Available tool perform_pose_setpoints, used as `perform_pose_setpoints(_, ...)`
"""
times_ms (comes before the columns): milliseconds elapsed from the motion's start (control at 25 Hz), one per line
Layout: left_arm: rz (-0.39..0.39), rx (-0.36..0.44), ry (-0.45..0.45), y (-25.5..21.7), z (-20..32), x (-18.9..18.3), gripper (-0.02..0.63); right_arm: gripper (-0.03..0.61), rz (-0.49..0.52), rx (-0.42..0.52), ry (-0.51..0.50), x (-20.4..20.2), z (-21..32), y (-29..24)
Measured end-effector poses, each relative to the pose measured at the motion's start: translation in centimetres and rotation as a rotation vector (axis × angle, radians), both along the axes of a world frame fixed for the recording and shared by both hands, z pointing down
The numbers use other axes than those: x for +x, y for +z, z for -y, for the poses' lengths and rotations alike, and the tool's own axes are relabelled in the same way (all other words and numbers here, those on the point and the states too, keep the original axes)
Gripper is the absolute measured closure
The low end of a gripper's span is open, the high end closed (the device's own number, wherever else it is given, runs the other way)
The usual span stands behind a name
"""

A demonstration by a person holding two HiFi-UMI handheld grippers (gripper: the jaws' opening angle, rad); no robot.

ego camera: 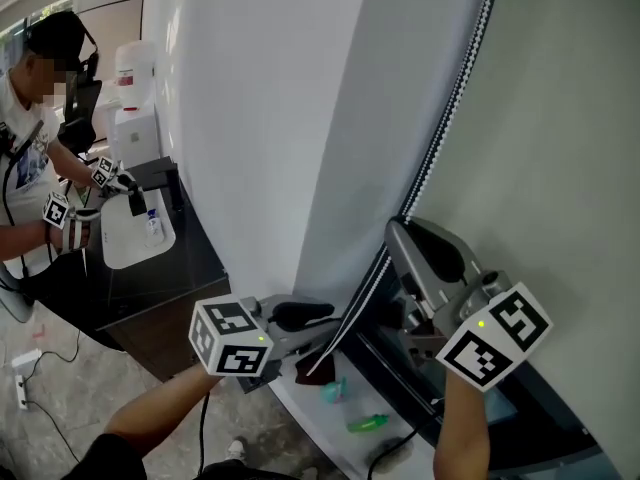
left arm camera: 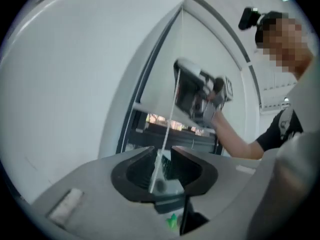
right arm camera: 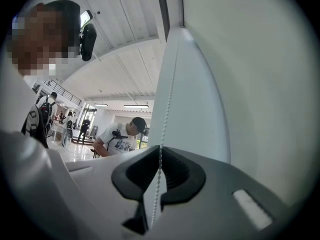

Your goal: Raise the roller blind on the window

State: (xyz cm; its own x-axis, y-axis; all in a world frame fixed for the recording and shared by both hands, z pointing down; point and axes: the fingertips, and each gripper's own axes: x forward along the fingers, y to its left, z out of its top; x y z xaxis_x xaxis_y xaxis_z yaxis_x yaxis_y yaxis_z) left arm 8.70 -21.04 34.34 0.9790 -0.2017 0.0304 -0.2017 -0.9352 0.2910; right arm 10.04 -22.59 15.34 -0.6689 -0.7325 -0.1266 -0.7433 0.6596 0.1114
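Observation:
The pale roller blind (ego camera: 560, 148) hangs at the right, and its bead chain (ego camera: 455, 88) runs down along the blind's left edge. My right gripper (ego camera: 398, 230) points up and is shut on the chain; in the right gripper view the beads (right arm camera: 170, 94) are pinched between the closed pads (right arm camera: 160, 150). Lower down, my left gripper (ego camera: 320, 320) is open. Its jaws (left arm camera: 162, 153) stand apart with the chain (left arm camera: 169, 124) passing loosely through the gap. The right gripper (left arm camera: 200, 91) shows above it.
A white column (ego camera: 260, 118) stands left of the window. Green objects (ego camera: 365, 423) lie on the sill below the dark window frame (ego camera: 400, 378). At the far left, another person (ego camera: 30, 148) works with grippers at a white table (ego camera: 125, 238).

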Motion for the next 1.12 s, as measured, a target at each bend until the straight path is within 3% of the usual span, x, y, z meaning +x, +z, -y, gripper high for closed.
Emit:
perform_pose_setpoints(80,-0.098,0.028,-0.024,-4.7,0.5,-1.4,0.506,0.560,-0.060,-0.033,0.011,-0.3,0.3,2.6)
perform_pose_setpoints(160,-0.136,0.088,-0.033,-8.5,0.6,-2.0,0.506,0.560,-0.115,-0.103,0.015,-0.6,0.6,7.2)
perform_pose_setpoints(360,-0.055,0.237,-0.015,-11.8,0.4,0.0,0.483,0.560,-0.169,-0.297,0.026,-0.3,-0.1,19.6)
perform_pose_setpoints(480,-0.042,0.264,0.003,-11.7,0.6,1.9,0.480,0.560,-0.164,-0.362,0.030,0.0,-0.7,24.4)
perform_pose_setpoints(800,0.014,0.328,0.029,-12.8,0.4,4.3,0.485,0.558,-0.134,-0.383,0.034,0.0,-1.3,25.8)
perform_pose_setpoints(880,0.037,0.341,0.009,-12.8,0.7,4.3,0.569,0.558,-0.125,-0.386,0.037,0.4,-1.6,25.8)
perform_pose_setpoints(920,0.039,0.328,0.002,-12.7,0.9,4.3,0.598,0.558,-0.124,-0.389,0.039,0.6,-1.7,25.8)
perform_pose_setpoints(1040,0.017,0.257,-0.003,-12.5,1.3,4.4,0.604,0.555,-0.133,-0.398,0.059,1.8,-2.2,25.7)
perform_pose_setpoints(1120,0.014,0.256,-0.029,-12.2,1.7,4.0,0.603,0.552,-0.075,-0.394,0.059,2.9,-2.5,24.3)
